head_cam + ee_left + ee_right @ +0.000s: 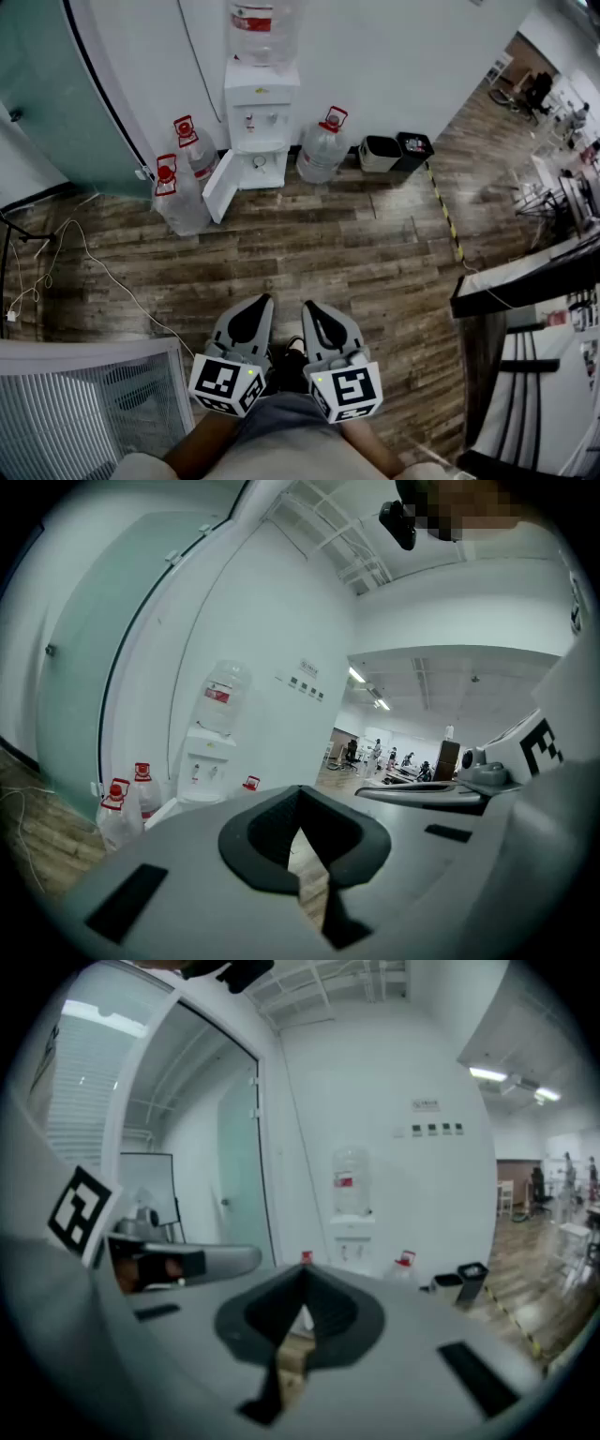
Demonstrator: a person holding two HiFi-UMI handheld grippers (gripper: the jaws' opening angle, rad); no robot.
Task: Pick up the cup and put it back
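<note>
Down by the waist, left gripper (pixel 259 304) & right gripper (pixel 310 307) are both clenched w/ nothing between jaws, no cup visible anywhere, prob. at the water dispenser (pixel 261 112) ahead; likely light, thin-walled, so pinch mid-wall gently.

Grey left gripper (pixel 263 301), white water dispenser (pixel 260 120)

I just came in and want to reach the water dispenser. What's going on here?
A person stands on the wooden floor, facing the water dispenser by the wall, a gripper in each hand. The left gripper and right gripper are side by side, fingers closed on nothing. No cup is in view; nothing is being handled.
</note>
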